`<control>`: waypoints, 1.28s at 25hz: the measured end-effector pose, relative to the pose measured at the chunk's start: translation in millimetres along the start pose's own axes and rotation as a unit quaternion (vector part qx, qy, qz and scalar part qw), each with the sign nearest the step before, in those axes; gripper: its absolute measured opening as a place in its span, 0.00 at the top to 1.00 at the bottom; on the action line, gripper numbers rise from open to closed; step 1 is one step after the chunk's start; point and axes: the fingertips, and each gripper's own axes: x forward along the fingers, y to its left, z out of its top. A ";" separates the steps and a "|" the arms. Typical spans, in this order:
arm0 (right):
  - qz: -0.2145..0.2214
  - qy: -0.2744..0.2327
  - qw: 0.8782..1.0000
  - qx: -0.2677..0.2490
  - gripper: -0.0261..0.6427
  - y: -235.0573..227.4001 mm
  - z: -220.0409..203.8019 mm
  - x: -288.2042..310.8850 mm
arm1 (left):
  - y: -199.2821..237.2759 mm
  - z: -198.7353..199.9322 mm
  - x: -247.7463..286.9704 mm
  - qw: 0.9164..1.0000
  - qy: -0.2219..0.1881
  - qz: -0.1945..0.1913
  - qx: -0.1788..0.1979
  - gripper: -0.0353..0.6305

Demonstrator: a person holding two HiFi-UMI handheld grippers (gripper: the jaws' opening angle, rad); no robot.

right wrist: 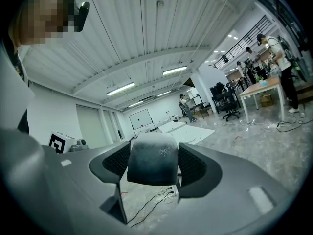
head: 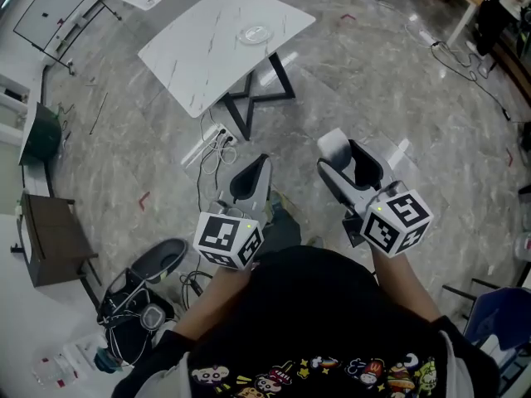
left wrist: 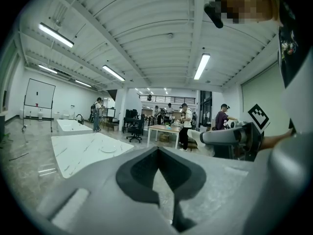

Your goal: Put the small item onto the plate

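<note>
A white marble table (head: pixel 217 44) stands far ahead on the floor, with a clear round plate (head: pixel 255 33) on its far side. My right gripper (head: pixel 338 152) is shut on a small grey-white rounded item (head: pixel 333 145), which is held in the air well short of the table. In the right gripper view the item (right wrist: pixel 152 158) fills the gap between the dark pads. My left gripper (head: pixel 260 164) is shut with nothing in it, level with the right one. The left gripper view shows the jaws (left wrist: pixel 157 154) meeting, with the table (left wrist: pixel 80 148) and plate (left wrist: pixel 108 149) beyond at the left.
A power strip and cables (head: pixel 217 139) lie on the floor by the table's black legs (head: pixel 257 98). A dark seat and gear (head: pixel 153 264) sit at lower left, beside a brown bench (head: pixel 51 235). A blue chair (head: pixel 502 313) is at lower right. People (left wrist: pixel 185 124) stand far off.
</note>
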 end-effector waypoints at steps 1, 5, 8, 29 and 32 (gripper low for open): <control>-0.001 0.002 1.000 0.000 0.46 -1.7 2.4 8.0 | 6.7 1.6 5.3 1.000 0.000 -0.002 -0.002 0.95; -0.003 0.008 1.000 -0.003 0.46 -6.8 12.3 52.2 | 46.3 7.1 26.2 1.000 -0.001 -0.003 -0.008 0.95; -0.005 0.010 1.000 -0.001 0.46 -10.0 20.9 92.3 | 85.2 11.8 42.9 1.000 0.004 -0.003 -0.010 0.95; -0.057 0.004 0.998 -0.005 0.46 -29.0 65.5 290.8 | 273.7 48.2 136.8 0.998 0.013 -0.060 -0.006 0.95; -0.054 0.009 0.998 -0.004 0.46 -35.4 67.0 304.4 | 287.0 47.0 145.3 0.998 0.017 -0.052 -0.011 0.95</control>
